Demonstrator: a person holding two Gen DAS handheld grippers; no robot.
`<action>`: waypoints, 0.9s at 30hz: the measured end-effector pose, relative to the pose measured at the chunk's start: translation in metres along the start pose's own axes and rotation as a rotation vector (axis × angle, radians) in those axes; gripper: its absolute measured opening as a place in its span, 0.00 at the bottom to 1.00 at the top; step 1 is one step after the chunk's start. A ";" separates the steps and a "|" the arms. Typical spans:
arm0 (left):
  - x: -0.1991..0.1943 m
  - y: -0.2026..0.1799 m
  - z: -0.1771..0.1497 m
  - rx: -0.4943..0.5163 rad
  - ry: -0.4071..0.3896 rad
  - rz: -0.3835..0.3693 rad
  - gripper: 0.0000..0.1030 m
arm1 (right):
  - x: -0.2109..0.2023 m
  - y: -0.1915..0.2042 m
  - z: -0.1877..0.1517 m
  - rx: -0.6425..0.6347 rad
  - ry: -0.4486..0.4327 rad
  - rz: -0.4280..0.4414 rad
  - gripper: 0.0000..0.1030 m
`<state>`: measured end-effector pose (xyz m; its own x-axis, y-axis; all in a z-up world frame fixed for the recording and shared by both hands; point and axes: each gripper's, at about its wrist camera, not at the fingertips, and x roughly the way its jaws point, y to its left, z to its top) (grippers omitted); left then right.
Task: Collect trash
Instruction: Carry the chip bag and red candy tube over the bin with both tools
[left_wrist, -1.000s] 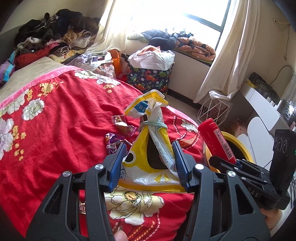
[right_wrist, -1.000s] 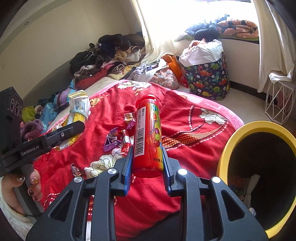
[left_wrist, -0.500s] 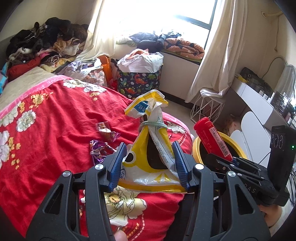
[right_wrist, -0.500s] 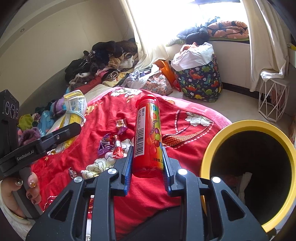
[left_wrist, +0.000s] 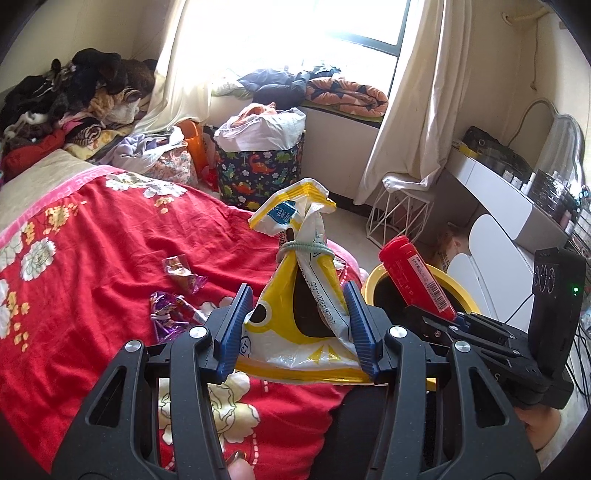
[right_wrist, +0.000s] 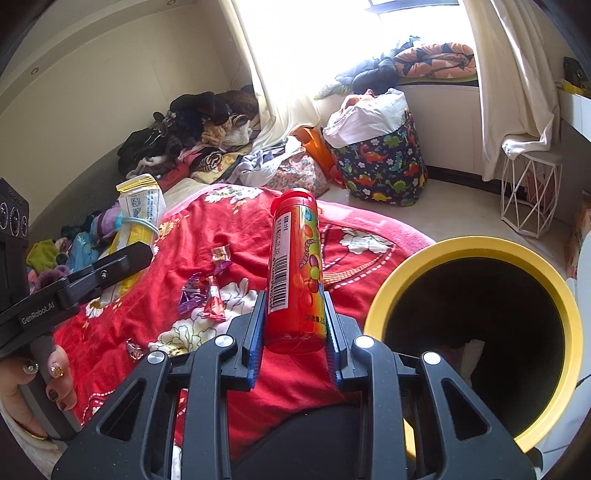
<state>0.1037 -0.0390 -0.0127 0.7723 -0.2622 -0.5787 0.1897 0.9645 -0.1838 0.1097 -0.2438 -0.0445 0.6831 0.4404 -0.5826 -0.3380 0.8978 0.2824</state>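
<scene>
My left gripper (left_wrist: 297, 325) is shut on a yellow-and-white snack bag (left_wrist: 303, 295) tied with a rubber band, held upright above the red bedspread (left_wrist: 92, 258). In the right wrist view that bag (right_wrist: 138, 221) shows at the left in the other gripper's black jaw. My right gripper (right_wrist: 293, 326) is shut on a red candy tube (right_wrist: 295, 273) with a barcode, standing upright between the blue pads. The tube (left_wrist: 413, 280) also appears at the right of the left wrist view. A yellow-rimmed black trash bin (right_wrist: 476, 314) stands just right of the tube, beside the bed.
Several candy wrappers (right_wrist: 207, 291) lie on the bedspread (right_wrist: 240, 236). A dinosaur-print laundry basket (right_wrist: 380, 166), a white wire stand (right_wrist: 528, 192) and a pile of clothes (right_wrist: 192, 125) sit farther off. A hand (right_wrist: 33, 384) with painted nails holds the left gripper.
Both grippers have moved right toward the bin with their loads still held. The bin's yellow rim now shows larger in the right wrist view, and the wrappers have slid left.
</scene>
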 end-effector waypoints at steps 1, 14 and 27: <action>0.001 -0.003 0.000 0.005 0.001 -0.003 0.42 | -0.001 -0.002 0.000 0.005 -0.001 -0.004 0.26; 0.009 -0.031 -0.002 0.056 0.014 -0.043 0.42 | -0.014 -0.028 -0.005 0.056 -0.021 -0.041 0.26; 0.023 -0.057 -0.006 0.100 0.036 -0.084 0.42 | -0.024 -0.063 -0.006 0.130 -0.045 -0.090 0.26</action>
<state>0.1068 -0.0996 -0.0200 0.7296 -0.3411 -0.5928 0.3134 0.9371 -0.1535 0.1104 -0.3108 -0.0525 0.7363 0.3556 -0.5756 -0.1898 0.9251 0.3288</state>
